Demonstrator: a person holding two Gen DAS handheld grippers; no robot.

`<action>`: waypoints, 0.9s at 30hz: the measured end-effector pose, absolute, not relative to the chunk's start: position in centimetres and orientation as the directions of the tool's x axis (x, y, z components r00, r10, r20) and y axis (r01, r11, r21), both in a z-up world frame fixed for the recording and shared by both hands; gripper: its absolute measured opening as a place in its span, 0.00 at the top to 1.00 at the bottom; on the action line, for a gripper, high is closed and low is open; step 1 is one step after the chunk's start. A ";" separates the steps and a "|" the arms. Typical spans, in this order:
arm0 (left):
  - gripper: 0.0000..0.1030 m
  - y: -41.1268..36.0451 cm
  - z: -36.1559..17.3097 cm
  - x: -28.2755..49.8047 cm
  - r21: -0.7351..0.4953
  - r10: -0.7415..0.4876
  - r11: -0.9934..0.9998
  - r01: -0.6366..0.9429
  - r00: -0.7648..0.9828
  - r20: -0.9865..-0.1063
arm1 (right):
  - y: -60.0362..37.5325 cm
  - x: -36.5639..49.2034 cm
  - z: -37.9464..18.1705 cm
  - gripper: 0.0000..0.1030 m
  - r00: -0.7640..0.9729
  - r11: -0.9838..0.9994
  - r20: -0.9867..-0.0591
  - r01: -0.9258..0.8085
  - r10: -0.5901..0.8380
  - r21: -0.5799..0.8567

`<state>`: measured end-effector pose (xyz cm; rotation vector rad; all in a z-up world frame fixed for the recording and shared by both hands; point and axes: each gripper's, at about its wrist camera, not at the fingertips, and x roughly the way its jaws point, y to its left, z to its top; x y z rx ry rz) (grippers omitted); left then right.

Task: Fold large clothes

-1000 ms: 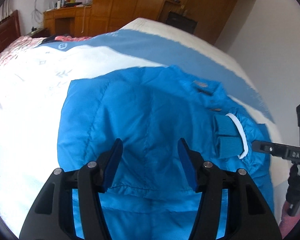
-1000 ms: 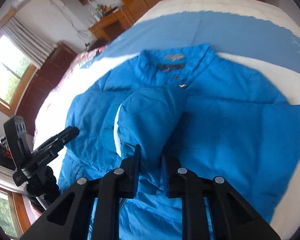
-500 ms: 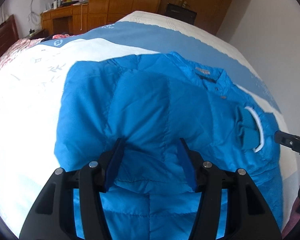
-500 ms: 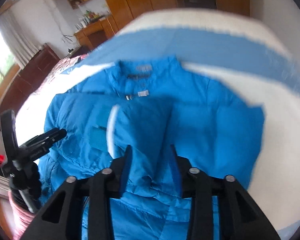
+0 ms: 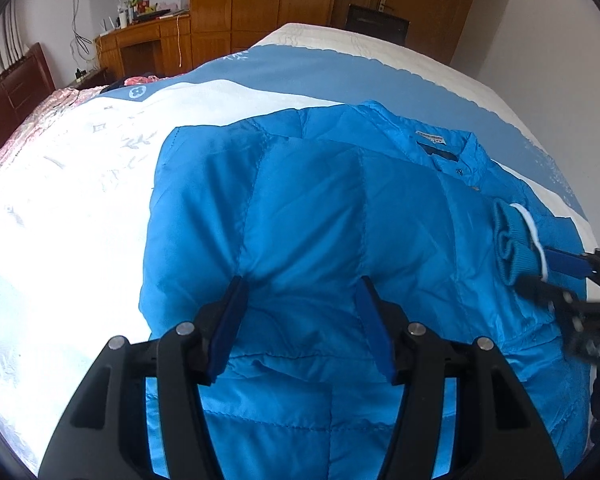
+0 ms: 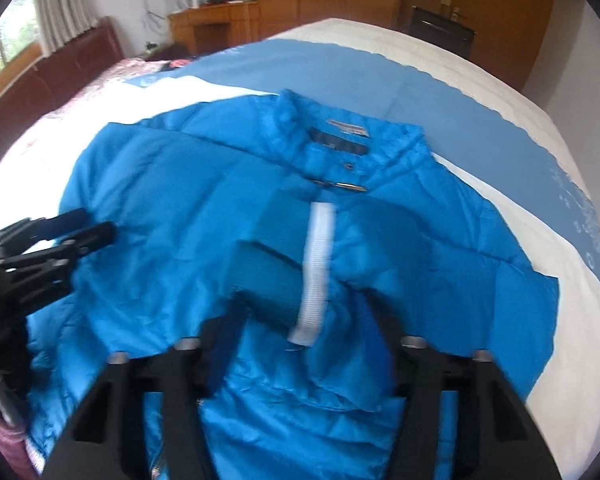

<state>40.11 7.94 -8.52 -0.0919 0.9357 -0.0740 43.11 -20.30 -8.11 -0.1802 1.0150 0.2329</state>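
A bright blue padded jacket (image 5: 320, 232) lies flat on the bed, collar at the far side. It also fills the right wrist view (image 6: 172, 216). A sleeve is folded across its front, and its ribbed cuff with a white strip (image 6: 316, 264) lies on the chest; the cuff shows at the right in the left wrist view (image 5: 516, 236). My left gripper (image 5: 300, 292) is open and empty, just above the jacket's lower left part. My right gripper (image 6: 296, 312) is open over the folded sleeve, holding nothing; it shows at the right edge of the left wrist view (image 5: 572, 280).
The bed (image 5: 60, 184) has a white and blue cover; its right edge (image 6: 580, 320) is close to the jacket. A wooden wardrobe (image 5: 260, 0), a desk (image 5: 148, 40) and a dark headboard (image 5: 12, 96) stand beyond.
My right gripper has opened and let go of the sleeve, which now lies folded across the chest. My left gripper stayed open over the jacket.
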 end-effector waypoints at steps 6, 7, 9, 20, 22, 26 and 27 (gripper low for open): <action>0.45 8.0 -8.9 40.3 -0.118 -0.114 0.992 0.032 0.590 -0.799 | -25.8 42.7 -6.3 0.83 0.490 0.964 -0.836 -0.213 0.247 0.160; 0.45 8.0 -8.9 40.2 -0.117 -0.114 0.993 0.033 0.590 -0.799 | -26.8 42.5 -5.9 0.83 0.490 0.960 -0.829 -0.208 0.269 0.188; 0.45 8.0 -9.0 40.2 -0.112 -0.111 0.993 0.035 0.591 -0.799 | -29.4 41.9 -5.1 0.82 0.483 0.950 -0.819 -0.188 0.310 0.248; 0.45 7.7 -7.2 38.9 -0.155 -0.162 0.986 0.065 0.606 -0.778 | -42.2 40.4 -6.9 0.33 0.491 0.855 -0.741 -0.018 0.459 0.518; 0.45 7.3 -7.0 38.7 -0.158 -0.173 0.984 0.079 0.609 -0.774 | -42.3 41.0 -7.5 0.34 0.489 0.862 -0.751 -0.005 0.444 0.507; 0.44 6.6 -7.7 38.9 -0.122 -0.152 0.988 0.091 0.600 -0.786 | -40.9 42.7 -8.7 0.45 0.474 0.880 -0.774 -0.005 0.420 0.475; 0.44 6.6 -8.0 39.0 -0.112 -0.144 0.990 0.091 0.597 -0.789 | -41.0 42.8 -8.9 0.50 0.477 0.893 -0.784 -0.002 0.396 0.450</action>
